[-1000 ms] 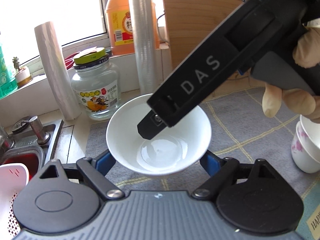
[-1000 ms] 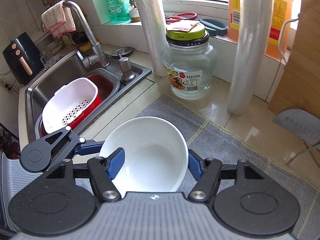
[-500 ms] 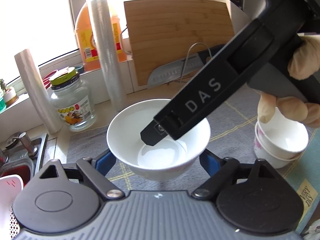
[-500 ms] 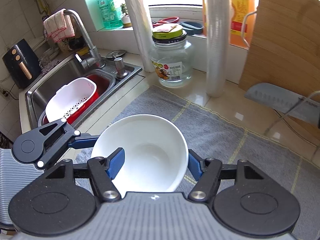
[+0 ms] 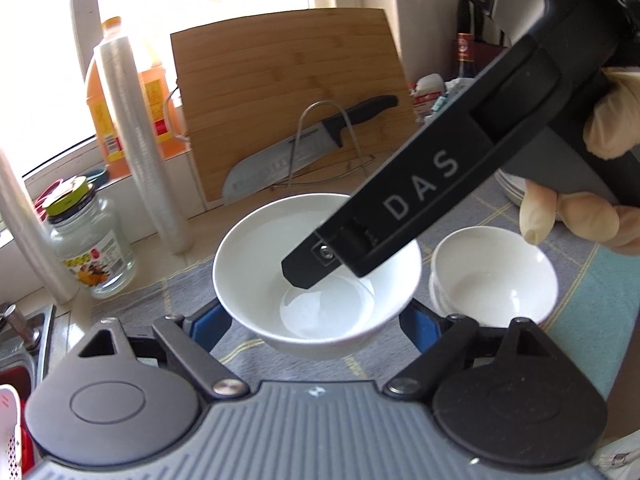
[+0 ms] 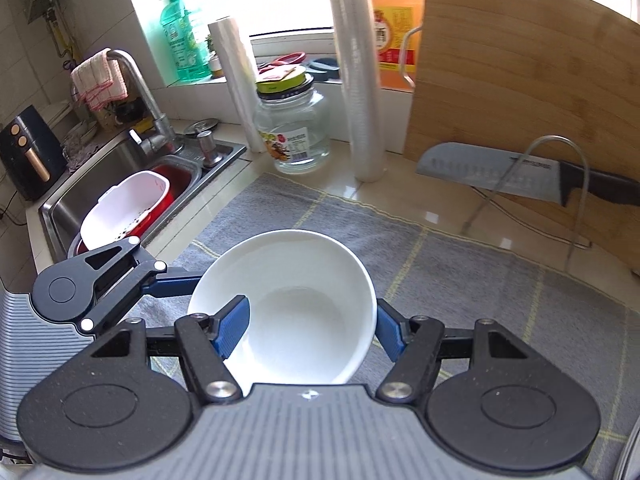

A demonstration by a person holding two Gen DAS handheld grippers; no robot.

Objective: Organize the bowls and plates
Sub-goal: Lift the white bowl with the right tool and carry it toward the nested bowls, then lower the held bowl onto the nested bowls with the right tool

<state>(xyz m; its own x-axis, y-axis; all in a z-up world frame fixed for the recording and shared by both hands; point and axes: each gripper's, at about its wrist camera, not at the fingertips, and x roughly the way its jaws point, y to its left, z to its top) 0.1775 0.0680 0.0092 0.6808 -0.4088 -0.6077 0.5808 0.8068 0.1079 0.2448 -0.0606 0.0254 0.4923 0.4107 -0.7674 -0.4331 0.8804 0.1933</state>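
Observation:
A white bowl (image 5: 316, 264) is held above the grey mat (image 5: 160, 304). My left gripper (image 5: 316, 316) has its blue fingers on the bowl's two outer sides, shut on it. My right gripper (image 6: 312, 328) grips the same bowl (image 6: 296, 304) with one blue finger (image 6: 232, 328) inside the rim and the other outside. The right gripper's black body (image 5: 420, 200) crosses over the bowl in the left wrist view. A stack of white bowls (image 5: 496, 280) stands on the mat just right of the held bowl.
A bamboo cutting board (image 5: 288, 92), a knife on a wire stand (image 5: 304, 152), two rolls of plastic wrap (image 5: 140, 140), a glass jar (image 5: 88, 248) and an orange bottle (image 5: 116, 80) line the back. The sink (image 6: 120, 184) with a white colander (image 6: 124, 208) lies left.
Both grippers have carried the bowl to the right along the mat. The jar and sink have slid left and the stack of white bowls has come close beside the held bowl.

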